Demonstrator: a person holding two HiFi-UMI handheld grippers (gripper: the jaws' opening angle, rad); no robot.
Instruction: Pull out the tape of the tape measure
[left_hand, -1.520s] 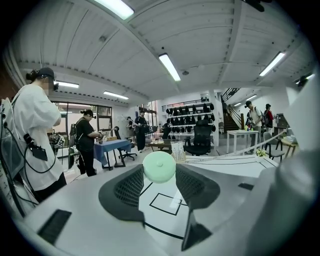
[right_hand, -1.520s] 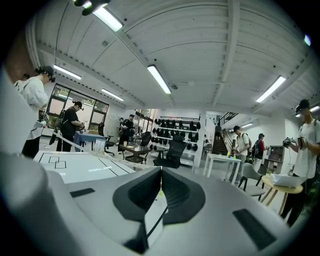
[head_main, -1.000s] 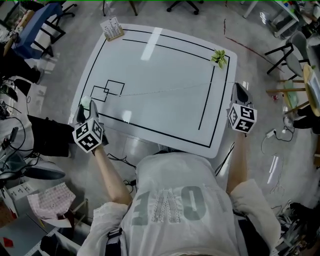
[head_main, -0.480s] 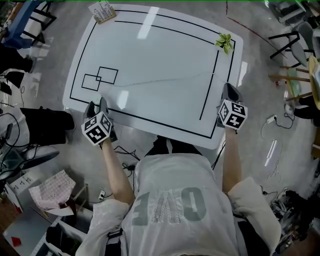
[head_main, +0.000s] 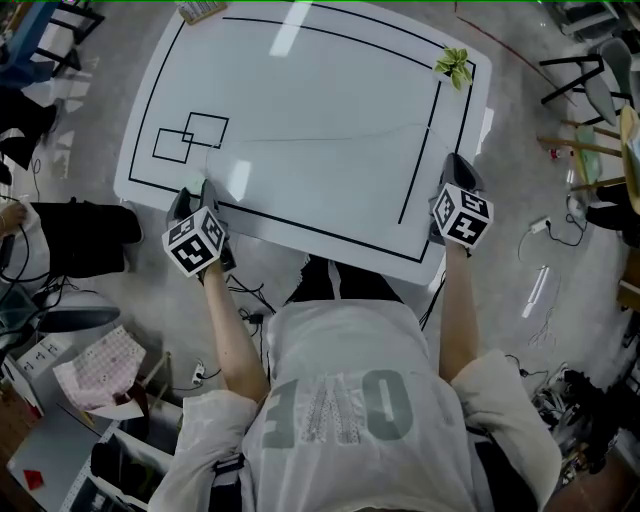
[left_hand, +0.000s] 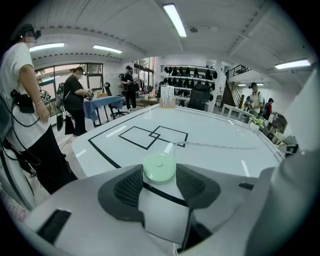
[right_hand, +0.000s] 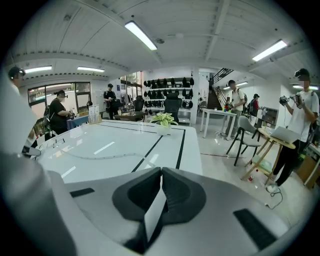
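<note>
Left tongs (left_hand: 160, 173) clench green tape measure (left_hand: 159, 164); right tongs (right_hand: 161, 173) pinch its tape (right_hand: 154, 215)

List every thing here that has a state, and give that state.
tape measure case: clamped in the left gripper.
tape: pulled out, lying in a loose curve across the table.
left gripper: jaws closed on the tape measure case.
right gripper: jaws shut on the tape's end.
</note>
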